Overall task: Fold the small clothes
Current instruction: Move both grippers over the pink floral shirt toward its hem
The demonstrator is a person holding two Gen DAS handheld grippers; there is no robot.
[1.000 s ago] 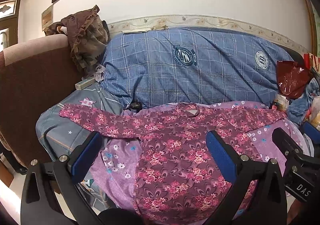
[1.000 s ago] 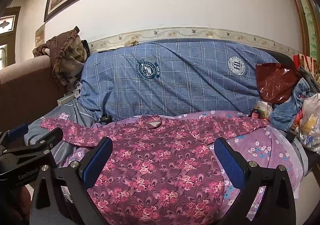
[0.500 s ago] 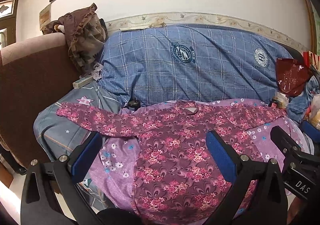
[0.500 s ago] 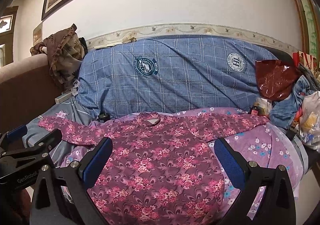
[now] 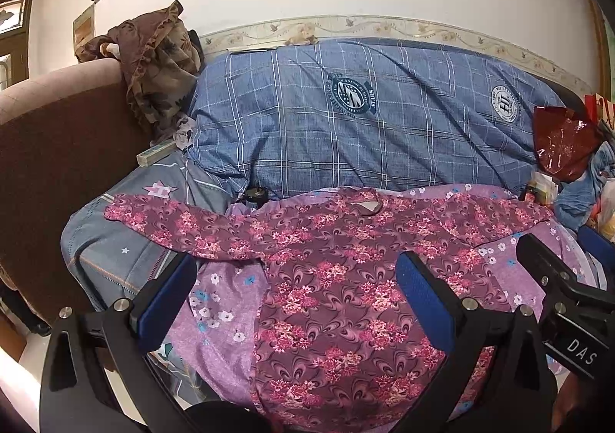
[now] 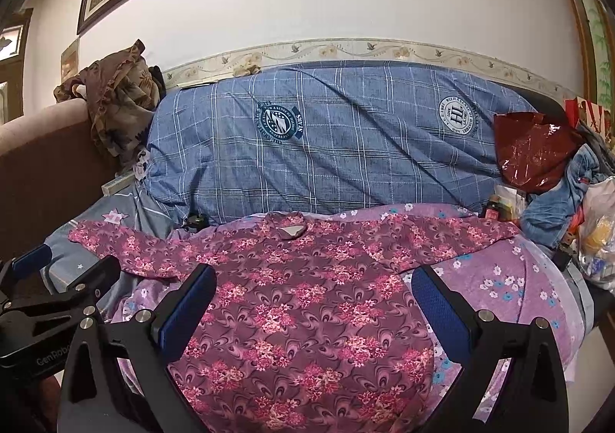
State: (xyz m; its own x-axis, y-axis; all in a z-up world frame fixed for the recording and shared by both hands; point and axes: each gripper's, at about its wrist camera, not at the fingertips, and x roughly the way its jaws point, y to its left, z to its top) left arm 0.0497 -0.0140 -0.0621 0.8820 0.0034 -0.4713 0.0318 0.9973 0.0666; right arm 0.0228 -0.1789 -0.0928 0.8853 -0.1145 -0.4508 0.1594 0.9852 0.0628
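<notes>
- maroon floral cloth fills the space ahead of both claws: the long-sleeved top (image 5: 338, 279) lies flat, neck hole away from the claws, its hem running out of sight under them.
- since a second ago both cameras have drawn back and risen a little; the top sits lower and smaller in each view, and the shirt itself has not shifted, with no new crease or fold.
- the left gripper (image 5: 296, 298) is spread wide with nothing between its blue pads (image 5: 423, 298); the body of the top lies between and beyond the pads, not touching them.
- the right gripper (image 6: 311, 308) is likewise spread and empty, hovering over the lower body of the top.
- one sleeve (image 5: 173, 221) stretches far out past the left claw's left pad, over a grey starred cushion (image 5: 107, 252); the other sleeve (image 6: 461, 237) reaches out past the right claw's right pad, across the lilac flowered sheet (image 6: 519, 279).
- behind the top, well ahead of the claws, stands a blue checked bolster (image 5: 365, 133).
- judgement: the garment looks laid out and smoothed, and the pull-back reads as a release after spreading, so folding proper has not begun.
- judgement: the likely next need is to take a sleeve end and bring it in over the body; the left sleeve, draped off onto the cushion, may drag when lifted.
</notes>
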